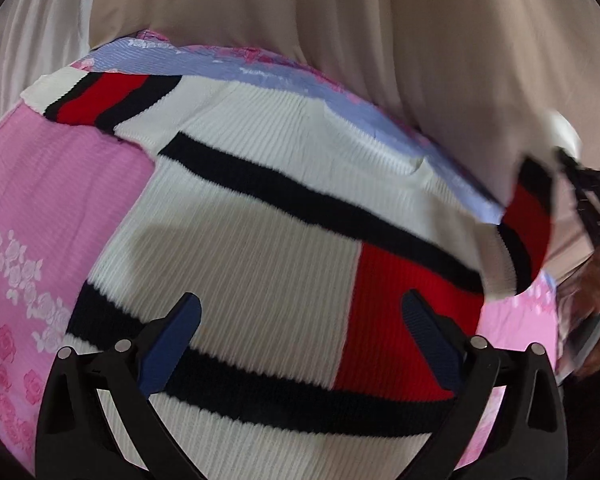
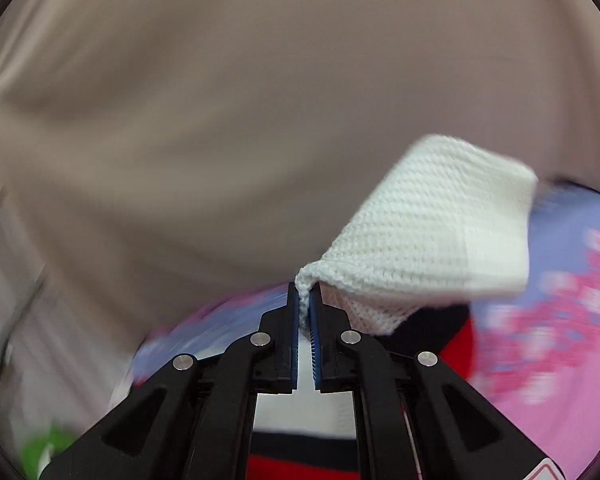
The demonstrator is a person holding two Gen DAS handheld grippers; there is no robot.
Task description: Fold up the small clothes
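A small white ribbed knit sweater [image 1: 260, 248] with navy stripes and red blocks lies spread on a pink and lilac floral bedsheet [image 1: 52, 200]. My left gripper [image 1: 300, 320] hovers open above the sweater's lower body, nothing between its blue pads. In the right wrist view my right gripper [image 2: 305, 304] is shut on the white cuff [image 2: 432, 224] of the sweater's right sleeve, which is lifted off the bed. From the left wrist view that raised sleeve [image 1: 524, 224] shows at the right edge, with a hand and the other gripper's body [image 1: 592, 208] beside it.
A beige curtain [image 1: 300, 20] hangs right behind the bed's far edge. The pink sheet [image 2: 560, 340] extends to the right of the sweater. Something green [image 2: 44, 452] shows blurred at the lower left of the right wrist view.
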